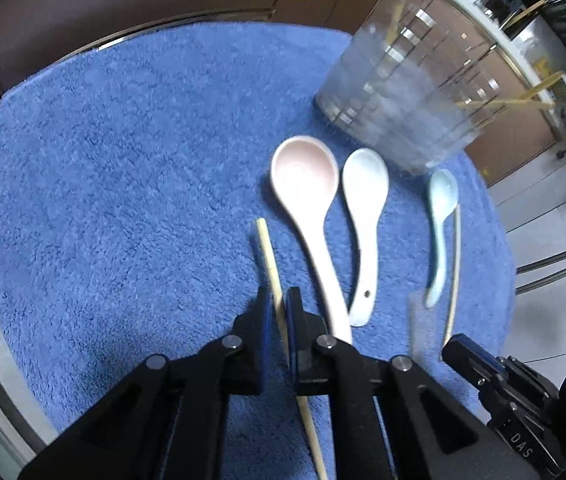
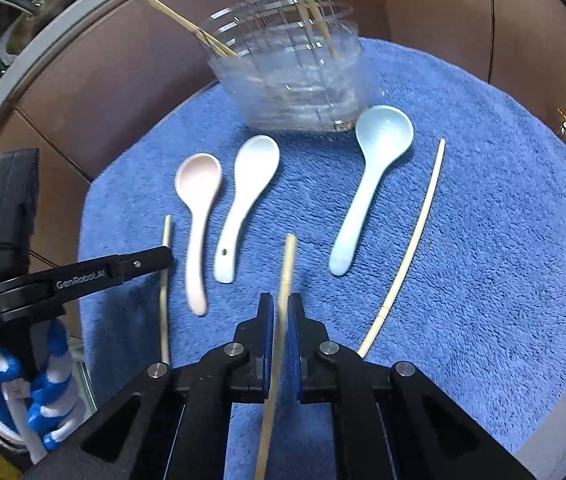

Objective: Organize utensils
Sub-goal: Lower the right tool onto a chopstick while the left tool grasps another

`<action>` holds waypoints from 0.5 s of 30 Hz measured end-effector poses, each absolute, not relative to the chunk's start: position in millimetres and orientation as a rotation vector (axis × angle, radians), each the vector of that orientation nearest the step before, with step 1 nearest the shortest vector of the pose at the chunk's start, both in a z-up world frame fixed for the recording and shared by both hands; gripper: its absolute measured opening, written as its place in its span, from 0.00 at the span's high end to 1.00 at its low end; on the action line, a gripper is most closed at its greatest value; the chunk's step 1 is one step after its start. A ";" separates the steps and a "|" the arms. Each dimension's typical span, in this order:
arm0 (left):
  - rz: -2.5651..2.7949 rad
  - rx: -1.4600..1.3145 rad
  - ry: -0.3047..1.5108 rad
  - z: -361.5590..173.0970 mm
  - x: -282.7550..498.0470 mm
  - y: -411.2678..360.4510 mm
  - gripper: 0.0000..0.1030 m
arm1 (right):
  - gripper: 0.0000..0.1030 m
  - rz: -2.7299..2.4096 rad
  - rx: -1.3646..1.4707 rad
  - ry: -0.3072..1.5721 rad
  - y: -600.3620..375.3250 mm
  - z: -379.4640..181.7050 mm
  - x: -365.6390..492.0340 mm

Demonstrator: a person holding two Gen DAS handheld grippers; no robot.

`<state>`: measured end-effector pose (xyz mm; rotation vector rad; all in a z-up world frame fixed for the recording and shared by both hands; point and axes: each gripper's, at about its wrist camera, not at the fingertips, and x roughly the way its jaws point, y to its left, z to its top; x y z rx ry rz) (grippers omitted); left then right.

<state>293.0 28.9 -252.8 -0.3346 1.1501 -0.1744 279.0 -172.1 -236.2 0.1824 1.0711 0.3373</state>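
1. Left gripper (image 1: 279, 308): fingers clamped on a chopstick (image 1: 269, 256).
2. Right gripper (image 2: 281, 312): fingers clamped on a second chopstick (image 2: 286, 272).
3. Three spoons (image 2: 199, 216) and a loose chopstick (image 2: 407, 248) lie on the blue mat (image 2: 503, 240), before the clear holder (image 2: 291, 80).
4. Risk: each thin stick may pivot in its grip, miss the holder's rim, or tip the light holder.
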 end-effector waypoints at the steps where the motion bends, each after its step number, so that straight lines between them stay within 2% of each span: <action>1: -0.181 -0.337 1.133 -248.7 290.1 31.3 0.94 | 0.93 0.345 0.186 1.056 -172.9 -231.9 275.1; 8: -0.195 -0.360 1.071 -231.2 278.0 37.4 0.95 | 0.93 0.333 0.188 1.034 -167.7 -221.4 261.9; 15: -0.201 -0.372 1.067 -230.1 276.8 38.8 0.95 | 0.90 0.311 0.143 1.125 -155.0 -247.3 286.2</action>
